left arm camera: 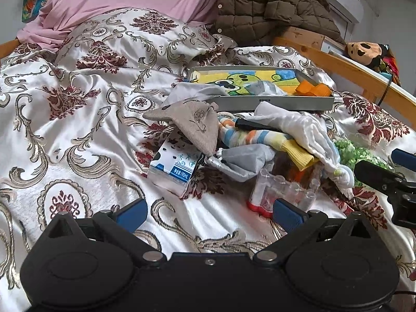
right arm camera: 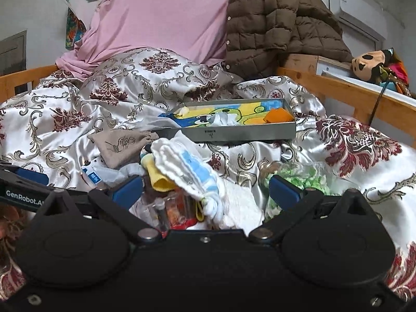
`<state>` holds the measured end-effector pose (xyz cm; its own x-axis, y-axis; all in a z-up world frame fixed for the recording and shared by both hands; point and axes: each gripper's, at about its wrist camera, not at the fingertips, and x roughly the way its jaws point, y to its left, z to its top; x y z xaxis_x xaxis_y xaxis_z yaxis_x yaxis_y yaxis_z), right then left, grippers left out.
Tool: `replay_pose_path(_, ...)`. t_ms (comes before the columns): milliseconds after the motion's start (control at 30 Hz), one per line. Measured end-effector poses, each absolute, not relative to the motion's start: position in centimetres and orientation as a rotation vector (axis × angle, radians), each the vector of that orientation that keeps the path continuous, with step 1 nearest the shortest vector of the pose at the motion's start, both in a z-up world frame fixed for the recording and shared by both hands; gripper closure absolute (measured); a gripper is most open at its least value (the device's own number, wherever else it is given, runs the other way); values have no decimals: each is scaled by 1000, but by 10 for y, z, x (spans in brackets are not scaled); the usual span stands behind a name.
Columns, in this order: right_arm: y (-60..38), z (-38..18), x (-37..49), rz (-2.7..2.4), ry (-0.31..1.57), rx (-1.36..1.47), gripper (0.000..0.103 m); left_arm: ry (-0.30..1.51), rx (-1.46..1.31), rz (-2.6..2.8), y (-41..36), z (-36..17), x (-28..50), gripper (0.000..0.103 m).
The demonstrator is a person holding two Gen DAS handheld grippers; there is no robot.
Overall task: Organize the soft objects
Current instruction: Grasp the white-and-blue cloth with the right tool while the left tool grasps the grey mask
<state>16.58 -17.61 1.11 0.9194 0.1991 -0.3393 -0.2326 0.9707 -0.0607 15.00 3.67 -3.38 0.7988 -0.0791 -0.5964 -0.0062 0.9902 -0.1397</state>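
A heap of soft things lies on the bed: a beige pouch [left arm camera: 193,126] [right arm camera: 122,144], a striped sock with a yellow cuff [left arm camera: 262,137], a white cloth [left arm camera: 301,127] [right arm camera: 187,166] and a grey cloth [left arm camera: 247,160]. Behind it stands a metal tray [left arm camera: 273,102] [right arm camera: 234,132] holding a colourful cloth, a grey rag [left arm camera: 262,88] and an orange piece [left arm camera: 313,89] [right arm camera: 278,115]. My left gripper [left arm camera: 209,214] is open, short of the heap. My right gripper [right arm camera: 205,188] is open right over the white cloth and sock, nothing clamped.
A milk carton [left arm camera: 176,165], a clear plastic tube pack [left arm camera: 280,192] and a bag of green bits [left arm camera: 351,152] [right arm camera: 299,179] lie among the cloths. The patterned satin quilt [left arm camera: 78,130] covers the bed. A wooden rail [left arm camera: 351,70], brown jacket [right arm camera: 280,23], pink cloth and plush toy [right arm camera: 374,63] stand behind.
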Motion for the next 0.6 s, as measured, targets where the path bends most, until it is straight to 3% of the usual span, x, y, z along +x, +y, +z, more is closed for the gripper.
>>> replay_pose_path(300,-177,7,193,219,343,-74,1,618,-230,-93,42,-34,170,1)
replay_pose_path(600,-167,3,216,311,348,-88,19,620,-393,-151,51,-38,192,3)
